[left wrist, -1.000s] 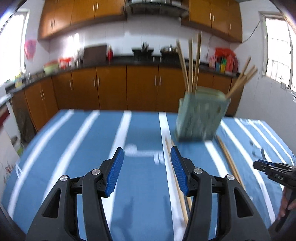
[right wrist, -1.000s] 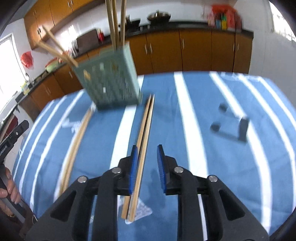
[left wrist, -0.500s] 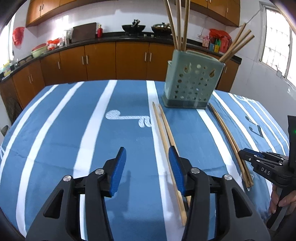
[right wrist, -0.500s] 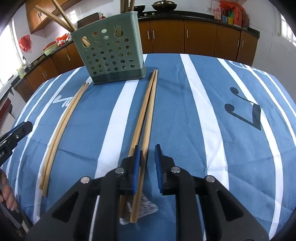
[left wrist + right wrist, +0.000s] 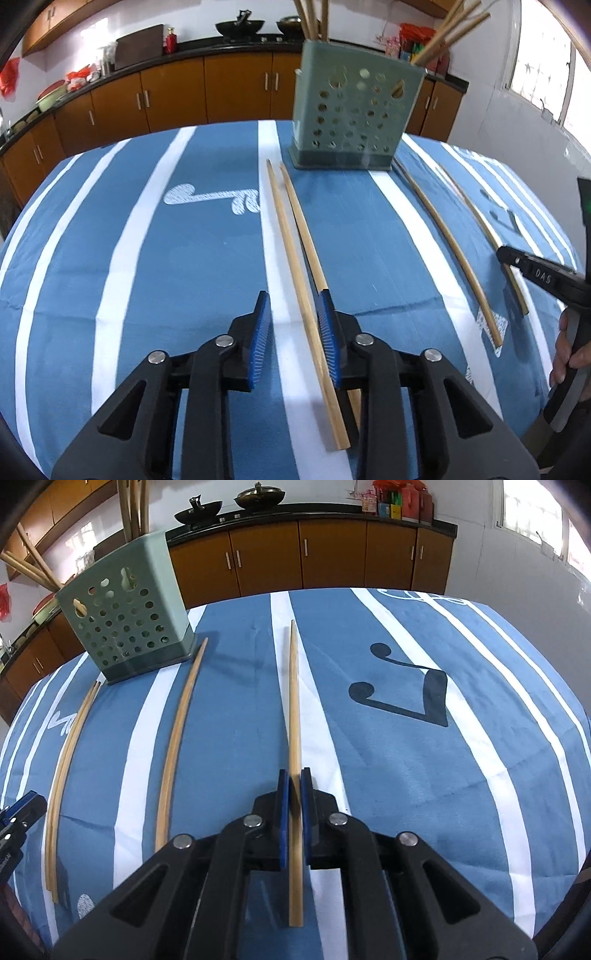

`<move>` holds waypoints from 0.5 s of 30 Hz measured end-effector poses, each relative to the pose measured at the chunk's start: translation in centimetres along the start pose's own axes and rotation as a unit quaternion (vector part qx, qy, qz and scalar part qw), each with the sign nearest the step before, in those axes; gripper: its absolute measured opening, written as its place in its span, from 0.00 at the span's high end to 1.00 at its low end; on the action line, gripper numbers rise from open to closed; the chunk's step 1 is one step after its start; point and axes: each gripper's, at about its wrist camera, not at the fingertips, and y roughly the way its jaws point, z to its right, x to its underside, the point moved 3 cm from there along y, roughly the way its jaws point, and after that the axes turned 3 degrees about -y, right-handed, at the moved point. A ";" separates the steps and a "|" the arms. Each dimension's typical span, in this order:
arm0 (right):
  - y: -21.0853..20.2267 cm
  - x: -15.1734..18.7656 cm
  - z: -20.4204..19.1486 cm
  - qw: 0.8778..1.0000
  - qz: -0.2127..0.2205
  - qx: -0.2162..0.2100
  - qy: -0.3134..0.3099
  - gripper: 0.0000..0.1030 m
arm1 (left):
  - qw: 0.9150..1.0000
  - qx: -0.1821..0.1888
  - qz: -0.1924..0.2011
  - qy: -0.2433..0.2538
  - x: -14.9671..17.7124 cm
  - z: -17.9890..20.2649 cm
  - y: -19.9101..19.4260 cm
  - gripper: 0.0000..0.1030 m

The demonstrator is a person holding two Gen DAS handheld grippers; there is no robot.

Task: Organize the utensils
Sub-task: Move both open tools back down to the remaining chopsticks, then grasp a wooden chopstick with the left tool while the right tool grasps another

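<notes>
A green perforated utensil holder (image 5: 354,110) (image 5: 125,627) stands at the far side of the blue striped cloth, with several chopsticks upright in it. My left gripper (image 5: 293,299) hangs low over a pair of chopsticks (image 5: 291,243). One of them lies between its closing jaws with a gap on both sides; the other runs under the right finger. My right gripper (image 5: 294,775) (image 5: 535,273) is shut on a single chopstick (image 5: 294,701) (image 5: 480,221) near its thick end. That chopstick's former mate (image 5: 177,738) (image 5: 447,251) lies alone on the cloth.
A hand (image 5: 569,350) grips the right tool's handle. The left gripper's tip (image 5: 22,808) shows at the left edge. The left pair of chopsticks (image 5: 66,757) lies beside the holder. Brown cabinets (image 5: 295,561) and a counter with woks stand behind the table (image 5: 461,794).
The left gripper sank toward the pair and its jaws narrowed around one chopstick. The right gripper shut on one chopstick and pulled it rightward, away from its mate.
</notes>
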 end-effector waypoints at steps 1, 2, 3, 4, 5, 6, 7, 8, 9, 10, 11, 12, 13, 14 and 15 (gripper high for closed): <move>0.0 0.0 0.0 1.000 0.000 -0.001 -0.001 0.93 | 1.000 -0.002 -0.003 0.002 0.1 0.1 0.2 0.76; 0.0 0.0 0.0 1.000 0.000 -0.002 -0.001 0.93 | 1.000 -0.004 -0.007 0.003 0.1 0.2 0.5 0.77; 0.0 -0.1 0.0 1.000 0.000 -0.002 -0.001 0.93 | 1.000 -0.007 -0.012 0.003 0.2 0.2 0.7 0.79; 0.0 -0.1 0.0 1.000 0.000 -0.003 -0.002 0.93 | 1.000 -0.009 -0.013 0.003 0.2 0.3 0.8 0.80; 0.0 0.0 0.0 1.000 0.000 -0.004 -0.002 0.93 | 1.000 -0.014 -0.011 0.006 0.2 0.4 0.9 0.80; 0.0 -0.1 -0.1 1.000 0.000 -0.004 -0.002 0.93 | 1.000 -0.018 -0.010 0.009 0.2 0.5 0.9 0.81; 0.0 -0.1 -0.1 1.000 0.000 -0.004 -0.004 0.93 | 1.000 -0.022 -0.009 0.011 0.2 0.5 0.9 0.81; 0.0 -0.1 -0.2 1.000 0.000 -0.005 -0.005 0.92 | 1.000 -0.027 -0.008 0.013 0.2 0.6 1.0 0.84; 0.0 -0.1 -0.3 1.000 0.000 -0.006 -0.007 0.92 | 0.999 -0.036 -0.007 0.018 0.1 0.7 1.1 0.90; 0.0 0.0 -0.3 1.000 0.000 -0.008 -0.009 0.91 | 0.999 -0.043 -0.005 0.021 0.0 0.7 1.2 0.92; 0.0 0.0 -0.4 1.000 0.001 -0.010 -0.013 0.90 | 0.999 -0.042 -0.007 0.019 -0.2 0.5 1.3 0.92; 0.0 0.0 -0.6 1.000 0.001 -0.011 -0.015 0.90 | 0.999 -0.038 -0.009 0.013 -0.4 0.2 1.4 0.93; 0.0 0.0 -0.8 1.000 0.001 -0.012 -0.021 0.90 | 0.999 -0.040 -0.010 0.007 -0.7 -0.2 1.6 0.93; 0.1 -0.1 -1.0 1.000 0.002 -0.013 -0.026 0.91 | 0.999 -0.046 -0.010 0.004 -1.0 -0.6 1.8 0.93; 0.1 -0.1 -1.2 0.999 0.002 -0.015 -0.030 0.91 | 0.999 -0.052 -0.011 -0.002 -1.4 -1.2 2.0 0.93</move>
